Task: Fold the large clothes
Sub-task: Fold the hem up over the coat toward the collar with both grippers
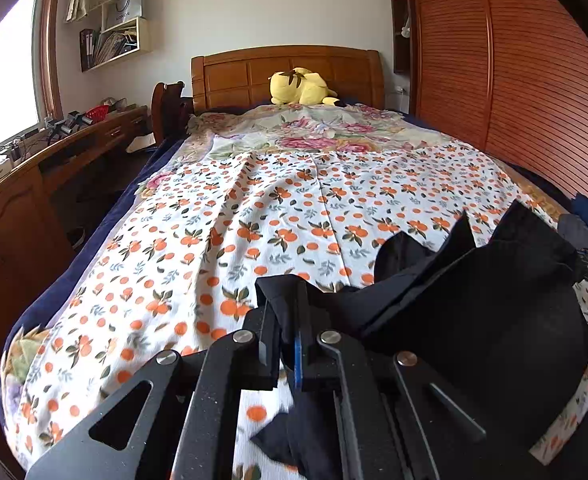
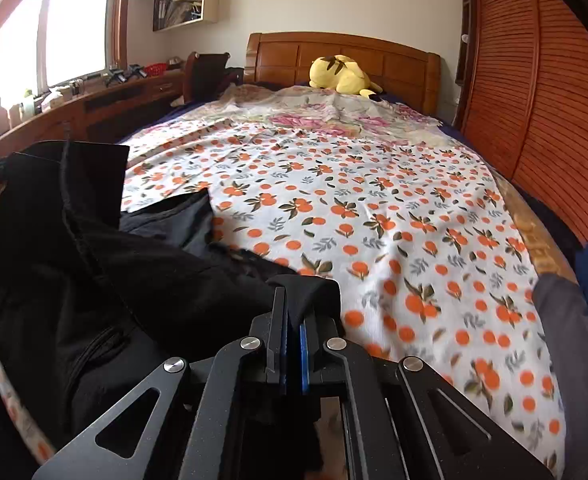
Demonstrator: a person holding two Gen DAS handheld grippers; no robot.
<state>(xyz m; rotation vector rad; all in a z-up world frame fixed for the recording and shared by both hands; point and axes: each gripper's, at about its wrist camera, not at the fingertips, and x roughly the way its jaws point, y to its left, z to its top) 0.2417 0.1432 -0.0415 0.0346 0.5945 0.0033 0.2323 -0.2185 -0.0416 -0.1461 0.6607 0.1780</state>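
Folding has barely begun, as we judge it: the black garment (image 1: 474, 300) hangs bunched and creased between our two grippers over the near end of the bed (image 1: 254, 220), with no neat fold visible and nothing laid flat yet. Our left gripper (image 1: 284, 320) is clamped on one corner of the cloth, and our right gripper (image 2: 294, 320) is pinched tight on another. In the left view the garment sits at about four o'clock; in the right view, at nine o'clock. Its long axis seems to run across the bed, gripper to gripper, though the slack folds hide its true outline. Spreading, smoothing and every fold remain ahead of us.
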